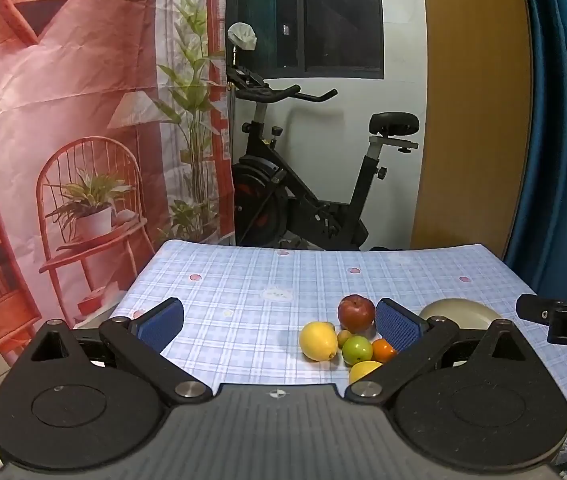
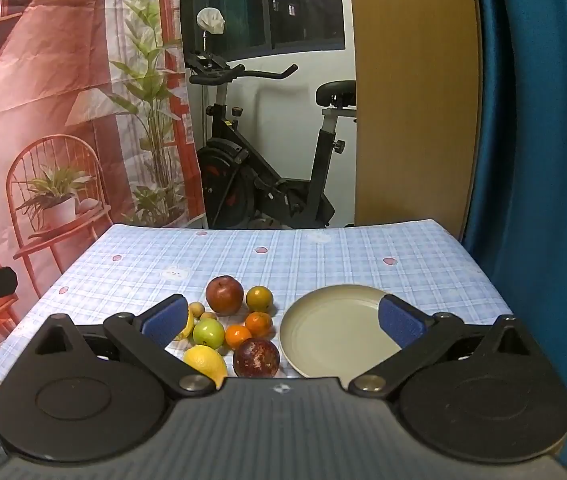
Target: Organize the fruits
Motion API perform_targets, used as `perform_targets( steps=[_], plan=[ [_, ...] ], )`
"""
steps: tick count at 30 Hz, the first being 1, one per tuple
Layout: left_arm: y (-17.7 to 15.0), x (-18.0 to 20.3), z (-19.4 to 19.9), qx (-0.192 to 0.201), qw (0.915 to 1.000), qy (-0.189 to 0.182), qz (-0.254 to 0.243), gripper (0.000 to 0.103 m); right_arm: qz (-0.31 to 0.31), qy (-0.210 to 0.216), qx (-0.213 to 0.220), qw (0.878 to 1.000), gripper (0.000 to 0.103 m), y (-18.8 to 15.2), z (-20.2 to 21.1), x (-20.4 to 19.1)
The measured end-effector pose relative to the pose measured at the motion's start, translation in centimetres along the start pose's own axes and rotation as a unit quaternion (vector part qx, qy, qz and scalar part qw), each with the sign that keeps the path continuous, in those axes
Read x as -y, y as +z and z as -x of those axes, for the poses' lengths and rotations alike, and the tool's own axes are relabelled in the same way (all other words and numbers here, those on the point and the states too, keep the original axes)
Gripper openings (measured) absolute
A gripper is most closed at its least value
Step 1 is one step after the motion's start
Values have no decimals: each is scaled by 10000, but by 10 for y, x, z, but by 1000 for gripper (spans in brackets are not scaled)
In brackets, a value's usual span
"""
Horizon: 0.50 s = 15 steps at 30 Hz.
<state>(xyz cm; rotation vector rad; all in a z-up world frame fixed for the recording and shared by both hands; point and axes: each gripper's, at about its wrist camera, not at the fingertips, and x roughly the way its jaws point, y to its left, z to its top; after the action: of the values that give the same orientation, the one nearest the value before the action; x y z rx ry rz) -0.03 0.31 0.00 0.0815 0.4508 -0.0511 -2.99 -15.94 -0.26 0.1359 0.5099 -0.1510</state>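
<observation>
Blue-and-white checked cloth covers the table (image 2: 363, 256), with an exercise bike (image 2: 267, 168) and a printed backdrop (image 2: 43, 120) behind it. Both grippers hover over the near edge with nothing between their blue pads: the left gripper (image 1: 279, 326) and the right gripper (image 2: 283, 320) each stand spread as wide as they go.

Seen from the right wrist, the fruit sits clustered just inside and ahead of the left-hand finger (image 2: 165, 322), while the beige plate (image 2: 315, 344) lies empty toward the right-hand finger, just beside the pile. The red apple (image 2: 224, 295) is farthest out; a greenish-orange citrus (image 2: 259, 298) sits beside it; two small oranges (image 2: 258, 323) come nearer; the green apple (image 2: 208, 333) is close to the left-hand finger; the lemon (image 2: 204, 362) and a mottled dark-red fruit (image 2: 256, 357) are nearest the palm. Two tiny tan fruits and something yellow are half hidden behind that finger.

My guess is that all are firm, smooth-skinned and rounded, so they should roll readily and may slip under a glancing pinch. Each is best taken across its widest middle, pads square to the skin; the lemon across its short axis. The tightly packed ones will likely nudge neighbours, so outer pieces look easiest first.
</observation>
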Motion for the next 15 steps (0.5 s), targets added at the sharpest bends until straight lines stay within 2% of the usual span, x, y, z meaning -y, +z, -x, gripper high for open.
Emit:
perform_targets(
  steps=[15],
  plan=[
    [0,-2,3,5,9999,-129,-51,103,-9,-6,24,10000,103,2,2,1]
  ],
)
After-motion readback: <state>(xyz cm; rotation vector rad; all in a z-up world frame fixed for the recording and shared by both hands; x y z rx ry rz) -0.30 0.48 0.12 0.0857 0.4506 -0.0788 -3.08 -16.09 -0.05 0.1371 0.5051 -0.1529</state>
